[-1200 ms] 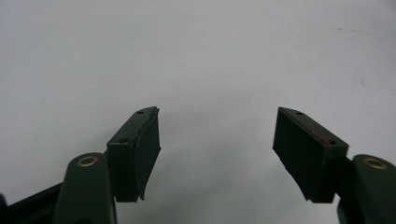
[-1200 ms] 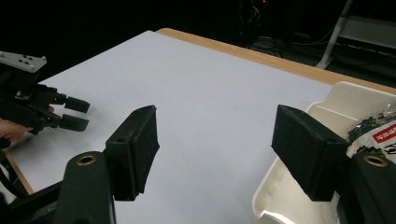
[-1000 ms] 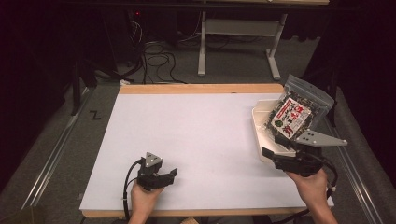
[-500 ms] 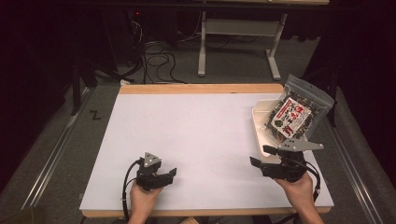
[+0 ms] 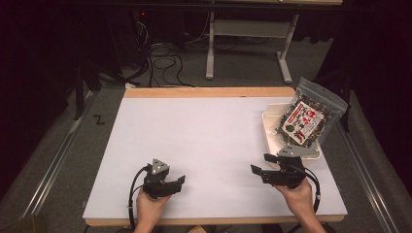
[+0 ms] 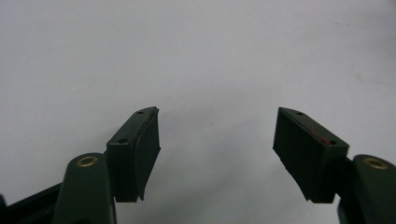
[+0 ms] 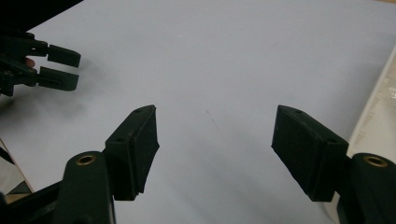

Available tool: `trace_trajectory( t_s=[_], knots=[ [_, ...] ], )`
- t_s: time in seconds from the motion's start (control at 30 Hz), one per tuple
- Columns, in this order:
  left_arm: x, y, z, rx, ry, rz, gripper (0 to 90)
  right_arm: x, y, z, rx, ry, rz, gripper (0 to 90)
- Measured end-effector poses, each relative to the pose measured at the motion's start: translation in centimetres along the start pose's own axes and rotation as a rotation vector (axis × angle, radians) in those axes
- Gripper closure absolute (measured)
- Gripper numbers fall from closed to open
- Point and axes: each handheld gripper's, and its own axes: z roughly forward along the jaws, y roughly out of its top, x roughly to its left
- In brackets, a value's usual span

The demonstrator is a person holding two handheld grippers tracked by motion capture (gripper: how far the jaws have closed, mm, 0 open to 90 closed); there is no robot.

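A clear bag of dark snacks with a red and white label (image 5: 307, 118) leans in a white tray (image 5: 266, 122) at the table's right edge. My right gripper (image 5: 261, 164) is open just in front of the tray, above the white tabletop (image 5: 204, 131), pointing left with nothing between its jaws. The right gripper view has the open right gripper (image 7: 215, 140) over bare tabletop, with the tray's rim (image 7: 376, 116) at its right. My left gripper (image 5: 181, 180) rests near the front edge, pointing right. It is open and empty in its own view (image 6: 217, 140).
A wooden strip (image 5: 209, 92) runs along the table's far edge. Beyond it are cables (image 5: 160, 53) and a metal stand (image 5: 243, 29) on the floor. In the right gripper view the left gripper (image 7: 56, 67) sits at the upper left.
My right gripper has pulled back from the tray, moving left and a little nearer the person, and now points left. The left gripper has stayed put.
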Motion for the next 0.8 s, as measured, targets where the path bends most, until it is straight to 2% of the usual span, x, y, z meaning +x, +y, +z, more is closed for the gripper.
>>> trace_trajectory(
  t_s=[0.27, 0.37, 0.47, 0.57, 0.7, 0.8],
  knots=[
    [-0.1, 0.0, 0.1, 0.003, -0.002, 0.004, 32.0, -0.3, -0.1, 1.6, 0.019, -0.010, 0.016, 32.8],
    [0.0, 0.0, 0.0, 0.001, -0.001, -0.001, 32.0, -0.2, -0.3, 2.4, 0.020, 0.004, 0.026, 32.8],
    [0.1, 0.0, 0.0, 0.002, -0.004, -0.006, 32.0, -0.2, -0.6, 3.2, 0.028, 0.006, 0.010, 32.7],
    [-0.1, 0.1, 0.2, 0.008, -0.003, 0.005, 31.9, -0.4, -1.0, 3.7, 0.040, -0.005, -0.013, 32.7],
    [-0.1, 0.0, 0.0, 0.002, -0.003, 0.003, 32.0, -0.8, -1.5, 4.0, 0.045, -0.012, 0.011, 32.7],
    [0.0, 0.1, 0.0, 0.002, -0.007, 0.001, 31.9, -0.9, -1.8, 4.2, 0.049, -0.031, 0.002, 32.7]
  ],
)
